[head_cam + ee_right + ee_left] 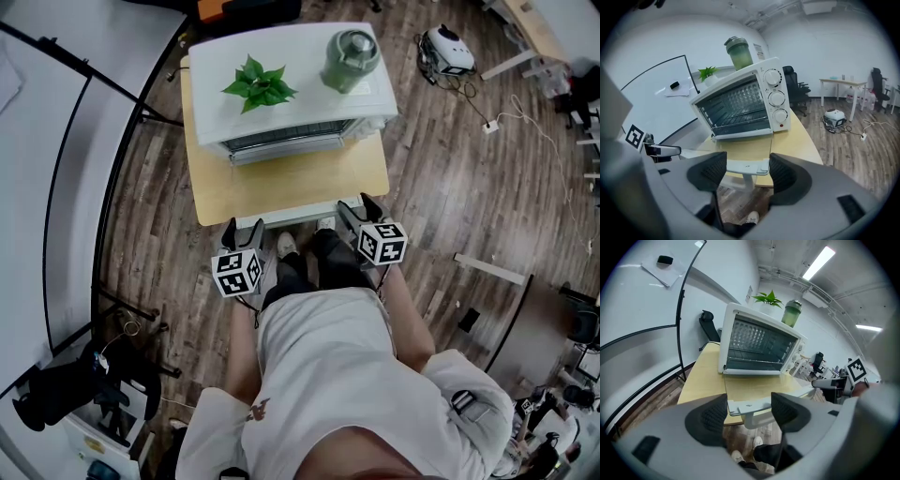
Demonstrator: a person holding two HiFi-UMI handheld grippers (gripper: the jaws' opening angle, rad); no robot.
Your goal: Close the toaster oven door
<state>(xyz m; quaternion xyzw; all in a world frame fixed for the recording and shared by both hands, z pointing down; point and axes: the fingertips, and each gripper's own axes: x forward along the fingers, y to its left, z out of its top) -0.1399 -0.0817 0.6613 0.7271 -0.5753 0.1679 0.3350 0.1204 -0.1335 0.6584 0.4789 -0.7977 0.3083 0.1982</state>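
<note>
A white toaster oven stands at the back of a small yellow table. Its glass door lies open and flat, so the racks show inside. The door's white handle sits at the table's front edge. My left gripper is at the handle's left end, my right gripper at its right end. In the left gripper view the handle shows between open jaws; the pads do not press on it. The right gripper view shows the same: the handle between open jaws.
A potted plant and a green jar stand on the oven's top. A whiteboard on a black frame runs along the left. The person's shoes are under the table's front edge. A small device with cables lies on the floor to the right.
</note>
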